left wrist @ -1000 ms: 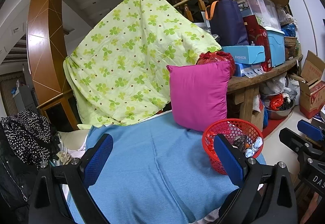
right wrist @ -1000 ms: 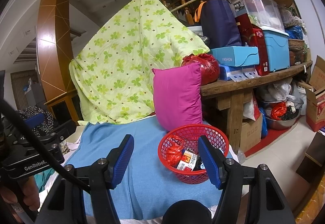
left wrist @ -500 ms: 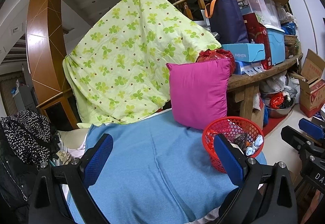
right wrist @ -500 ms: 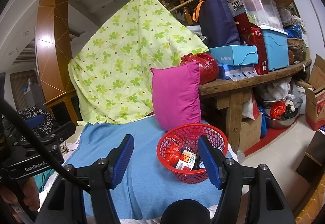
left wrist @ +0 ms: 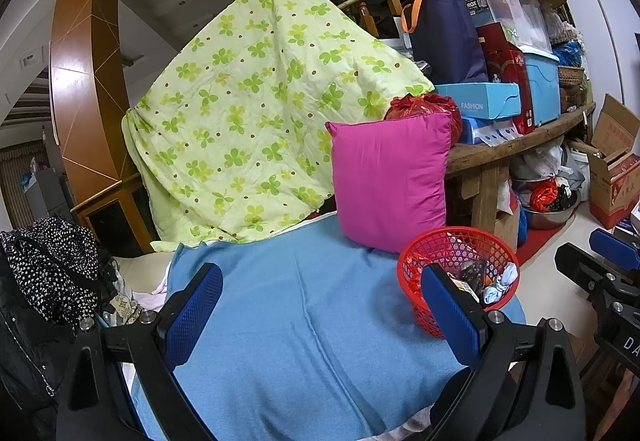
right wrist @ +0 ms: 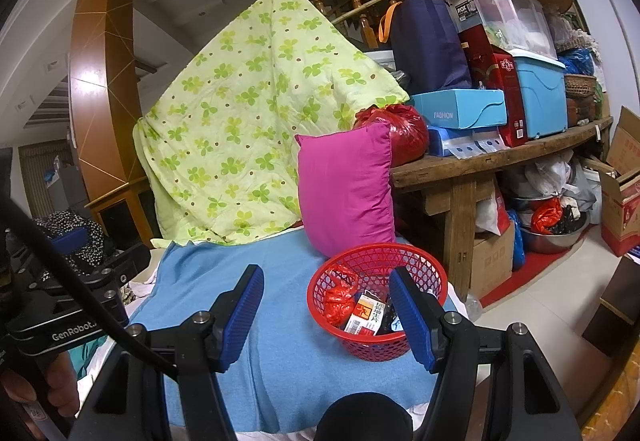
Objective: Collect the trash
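A red mesh basket [right wrist: 378,345] stands on the blue blanket [right wrist: 280,361] at its right edge, in front of a pink pillow [right wrist: 346,189]. Inside lie a crumpled red wrapper [right wrist: 338,299], a small printed carton [right wrist: 364,315] and other scraps. In the left wrist view the same basket [left wrist: 456,249] shows beside that gripper's right finger. My left gripper [left wrist: 320,315] hangs open over the blanket [left wrist: 304,325] with nothing between its blue pads. My right gripper [right wrist: 326,311] is open too, its right finger overlapping the basket's near rim; nothing is held.
A green clover quilt [right wrist: 248,121] drapes behind the blanket. A wooden bench [right wrist: 500,161] at the right carries stacked boxes and bags, with bowls and bags beneath it. A cardboard box [right wrist: 624,193] sits on the floor far right. Dark spotted clothing [left wrist: 48,269] lies at the left.
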The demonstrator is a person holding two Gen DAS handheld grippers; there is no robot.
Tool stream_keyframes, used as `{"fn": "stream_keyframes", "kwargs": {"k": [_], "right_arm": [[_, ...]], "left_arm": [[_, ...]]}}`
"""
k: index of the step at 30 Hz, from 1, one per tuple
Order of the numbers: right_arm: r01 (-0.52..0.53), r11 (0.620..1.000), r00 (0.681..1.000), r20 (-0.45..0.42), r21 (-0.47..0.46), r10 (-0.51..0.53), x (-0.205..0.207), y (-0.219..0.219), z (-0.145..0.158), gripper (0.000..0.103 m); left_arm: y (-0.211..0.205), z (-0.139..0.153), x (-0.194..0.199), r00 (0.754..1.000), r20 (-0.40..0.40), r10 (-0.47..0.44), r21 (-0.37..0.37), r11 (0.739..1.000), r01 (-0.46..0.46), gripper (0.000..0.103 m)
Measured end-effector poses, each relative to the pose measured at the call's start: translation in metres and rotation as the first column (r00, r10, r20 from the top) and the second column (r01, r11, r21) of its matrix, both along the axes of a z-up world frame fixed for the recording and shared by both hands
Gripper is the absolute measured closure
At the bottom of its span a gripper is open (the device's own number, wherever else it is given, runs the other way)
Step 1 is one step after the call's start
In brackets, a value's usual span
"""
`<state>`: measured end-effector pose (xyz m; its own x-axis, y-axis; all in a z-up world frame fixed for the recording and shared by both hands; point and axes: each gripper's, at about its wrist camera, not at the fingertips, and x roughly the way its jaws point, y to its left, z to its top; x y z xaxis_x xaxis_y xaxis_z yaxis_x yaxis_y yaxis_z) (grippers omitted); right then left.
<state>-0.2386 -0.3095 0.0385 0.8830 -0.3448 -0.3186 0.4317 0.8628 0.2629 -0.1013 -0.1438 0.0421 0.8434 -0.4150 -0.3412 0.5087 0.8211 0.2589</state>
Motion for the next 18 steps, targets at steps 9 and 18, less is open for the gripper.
{"fn": "stream_keyframes", "kwargs": {"k": [9,18], "right_arm": [[0.002,1.000,1.000,0.004,-0.004,-0.002,-0.0009,0.0020,-0.0014,0.034],[0.008,1.000,1.000,0.003,0.000,-0.008,-0.0010,0.0024,-0.0023,0.034]], "left_arm": [[0.0023,-0.0015,0.0020,1.000,-0.001,0.000,0.000,1.000,0.000,0.004],[0.0024,-0.0017,0.0029,1.000,-0.004,-0.001,0.004,1.000,0.001,0.004]]}}
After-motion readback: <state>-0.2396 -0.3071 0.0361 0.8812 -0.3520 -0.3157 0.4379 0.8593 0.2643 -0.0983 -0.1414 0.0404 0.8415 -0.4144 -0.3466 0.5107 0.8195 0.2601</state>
